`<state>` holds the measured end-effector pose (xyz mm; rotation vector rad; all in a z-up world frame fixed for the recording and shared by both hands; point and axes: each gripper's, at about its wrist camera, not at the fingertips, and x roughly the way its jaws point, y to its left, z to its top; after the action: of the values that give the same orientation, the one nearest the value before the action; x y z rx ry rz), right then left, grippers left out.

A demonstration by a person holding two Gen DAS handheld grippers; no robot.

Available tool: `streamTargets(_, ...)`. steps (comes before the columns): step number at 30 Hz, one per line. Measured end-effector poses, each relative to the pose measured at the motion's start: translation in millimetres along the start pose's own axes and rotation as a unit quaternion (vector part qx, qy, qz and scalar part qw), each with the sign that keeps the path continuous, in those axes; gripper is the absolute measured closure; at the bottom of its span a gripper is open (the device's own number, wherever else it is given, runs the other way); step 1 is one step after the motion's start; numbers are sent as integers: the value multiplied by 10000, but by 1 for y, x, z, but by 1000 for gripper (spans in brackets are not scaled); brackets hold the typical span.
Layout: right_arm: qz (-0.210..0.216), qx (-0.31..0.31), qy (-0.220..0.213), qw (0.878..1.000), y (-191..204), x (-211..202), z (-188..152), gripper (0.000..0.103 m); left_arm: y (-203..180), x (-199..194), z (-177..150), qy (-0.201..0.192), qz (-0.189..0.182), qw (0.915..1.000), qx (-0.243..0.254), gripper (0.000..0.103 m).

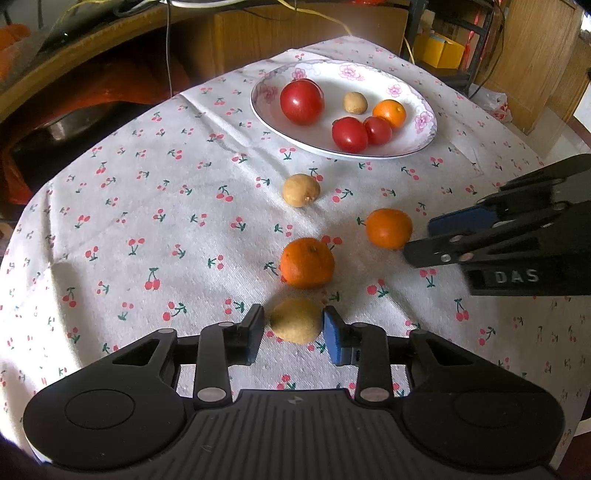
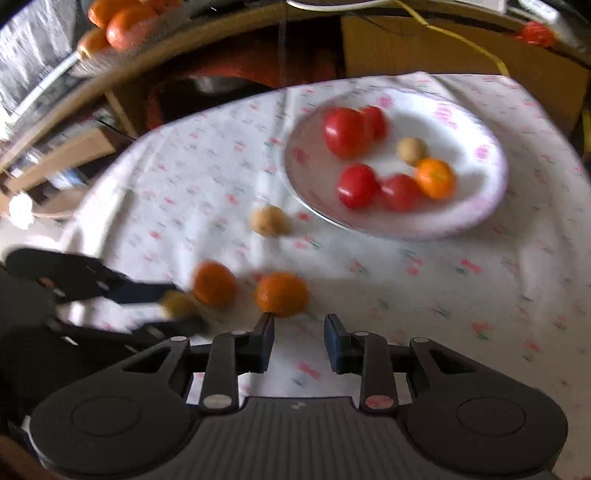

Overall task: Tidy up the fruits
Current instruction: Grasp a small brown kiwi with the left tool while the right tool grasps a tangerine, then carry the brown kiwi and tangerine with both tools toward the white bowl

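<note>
My left gripper point(image 1: 293, 326) straddles a tan fruit point(image 1: 295, 320) on the cherry-print cloth; the right pad touches it and a small gap shows at the left pad. Beyond it lie an orange point(image 1: 306, 263), a second orange point(image 1: 388, 228) and another tan fruit point(image 1: 301, 189). A white flowered plate point(image 1: 406, 149) holds several red tomatoes, a small orange and a small tan fruit. My right gripper point(image 2: 298, 326) is open and empty, just short of an orange point(image 2: 282, 294); it also shows in the left wrist view point(image 1: 421, 240). The right wrist view is blurred.
The round table's edges fall away left and right. Wooden furniture, cables and a yellow box point(image 1: 437, 50) stand behind the table. A bowl of oranges point(image 2: 122, 18) sits on a shelf at the far left.
</note>
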<state>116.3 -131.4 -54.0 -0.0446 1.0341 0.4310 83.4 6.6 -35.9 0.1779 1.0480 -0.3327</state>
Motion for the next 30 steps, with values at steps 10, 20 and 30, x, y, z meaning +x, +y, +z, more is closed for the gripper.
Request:
streamTargets(10, 50, -724, -372, 9967, 17, -10, -1, 72, -2, 1, -1, -16, -12, 9999, 111, 47)
streamTargets(20, 71, -969, -351, 9946, 22, 11, -2, 71, 2, 2, -1, -74, -17, 9999, 81, 44)
streamTargets(30, -76, -892, -340, 9954, 17, 0, -7, 72, -9, -6, -5, -60, 91, 9999, -7, 65)
